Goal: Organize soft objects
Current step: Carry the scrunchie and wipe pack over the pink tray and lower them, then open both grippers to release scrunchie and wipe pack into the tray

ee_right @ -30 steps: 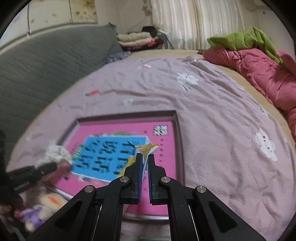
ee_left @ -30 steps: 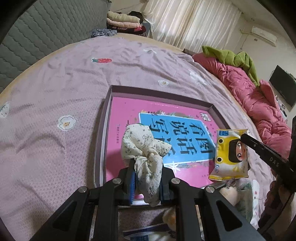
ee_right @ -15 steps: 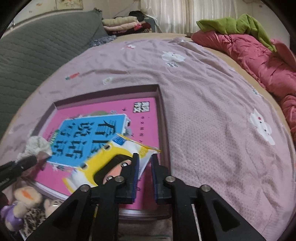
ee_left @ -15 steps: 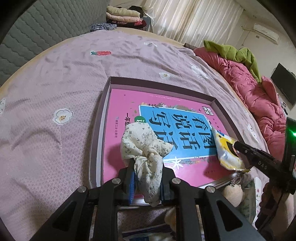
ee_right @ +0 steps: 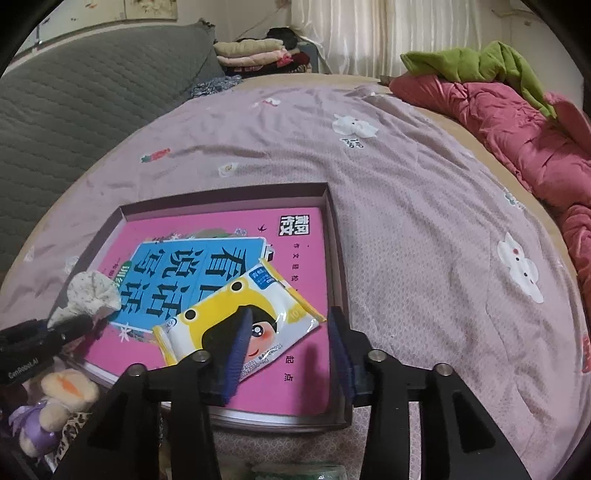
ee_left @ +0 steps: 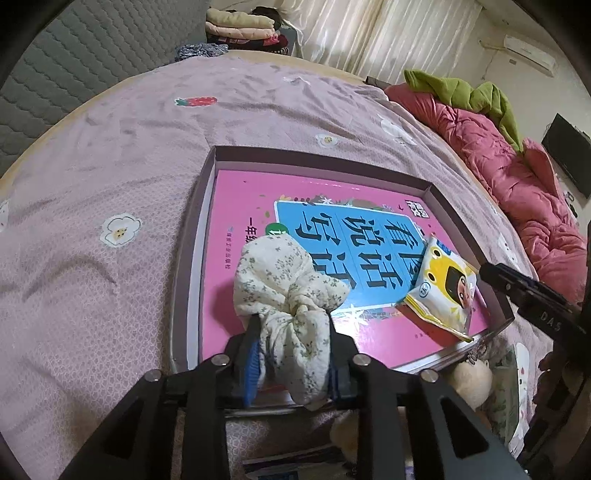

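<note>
My left gripper [ee_left: 291, 325] is shut on a cream floral cloth bundle [ee_left: 284, 280] and holds it over the near left part of a shallow box [ee_left: 192, 229] lined with a pink book [ee_left: 240, 195]. The cloth also shows in the right wrist view [ee_right: 92, 295]. My right gripper [ee_right: 290, 328] is open, just behind a yellow tissue pack [ee_right: 236, 325] that lies flat on the pink book [ee_right: 295, 376] at the box's near right. The pack also shows in the left wrist view [ee_left: 443, 291].
The box sits on a mauve bedsheet [ee_right: 424, 221]. Plush toys [ee_right: 55, 398] lie at the bed's near edge, also below the box in the left wrist view [ee_left: 472, 380]. A pink quilt [ee_right: 517, 129] and green blanket [ee_right: 480, 62] lie far right. Folded clothes [ee_left: 240, 26] are stacked far back.
My right gripper lowered the tissue pack onto the pink book and opened, letting it go. My left gripper kept hold of the floral cloth and moved slightly forward over the box.
</note>
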Demonstrator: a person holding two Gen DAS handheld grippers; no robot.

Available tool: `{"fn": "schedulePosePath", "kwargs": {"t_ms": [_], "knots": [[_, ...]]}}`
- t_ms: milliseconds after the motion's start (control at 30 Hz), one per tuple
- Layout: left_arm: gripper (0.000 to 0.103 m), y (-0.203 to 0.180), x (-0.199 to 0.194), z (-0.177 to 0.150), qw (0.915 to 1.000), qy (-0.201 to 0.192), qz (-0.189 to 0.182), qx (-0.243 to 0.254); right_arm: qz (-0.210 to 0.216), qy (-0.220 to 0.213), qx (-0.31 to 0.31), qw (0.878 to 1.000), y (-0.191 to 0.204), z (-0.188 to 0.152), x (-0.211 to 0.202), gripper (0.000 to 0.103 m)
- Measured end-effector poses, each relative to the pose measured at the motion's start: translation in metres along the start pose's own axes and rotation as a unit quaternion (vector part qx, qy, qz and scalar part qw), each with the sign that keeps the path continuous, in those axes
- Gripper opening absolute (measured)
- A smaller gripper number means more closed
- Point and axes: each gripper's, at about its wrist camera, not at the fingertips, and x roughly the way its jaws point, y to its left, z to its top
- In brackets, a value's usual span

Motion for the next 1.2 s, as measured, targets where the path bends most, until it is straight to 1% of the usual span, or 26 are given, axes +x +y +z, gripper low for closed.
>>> {"fn": "schedulePosePath", "kwargs": {"t_ms": [33,100,267,367,400,433,500,700,833,1100,1200], "knots": [[0.037,0.0,0.0,0.0,1.0,0.004,-0.006,-0.003,0.003,-0.001,0.003,1.0,-0.002,0.0,-0.001,0.048],[0.039,0.0,0.0,0.001,0.9999,0.003,-0.014,-0.005,0.001,-0.003,0.008,1.0,-0.004,0.001,-0.003,0.051],[0.04,-0.001,0.0,0.001,0.9999,0.006,-0.008,-0.006,-0.001,-0.008,0.015,1.0,-0.011,0.002,-0.007,0.057],[0.041,0.0,0.0,0.002,0.9999,0.008,-0.009,-0.01,0.0,-0.008,0.015,1.0,-0.012,0.002,-0.007,0.058],[0.042,0.001,-0.001,0.002,0.9999,0.008,-0.009,-0.011,-0.001,-0.008,0.014,1.0,-0.012,0.002,-0.007,0.059],[0.047,0.001,-0.001,0.002,0.9998,0.008,-0.009,-0.013,-0.001,-0.009,0.014,1.0,-0.012,0.002,-0.007,0.059],[0.053,0.001,-0.004,0.004,0.9999,0.003,-0.007,-0.011,-0.001,-0.009,0.013,1.0,-0.013,0.002,-0.007,0.06],[0.055,-0.001,-0.016,0.007,0.9998,-0.016,-0.009,-0.005,-0.002,-0.013,0.01,1.0,-0.012,0.002,-0.008,0.061],[0.06,0.002,-0.022,0.009,0.9994,-0.024,-0.021,-0.013,-0.001,-0.018,0.008,1.0,-0.011,0.002,-0.011,0.063],[0.061,0.012,-0.041,0.013,0.9975,-0.057,-0.028,-0.031,0.003,-0.03,0.011,0.999,-0.012,0.002,-0.018,0.065],[0.061,0.012,-0.053,0.015,0.9964,-0.075,-0.03,-0.027,0.004,-0.037,0.013,0.999,-0.012,0.002,-0.022,0.066]]}}
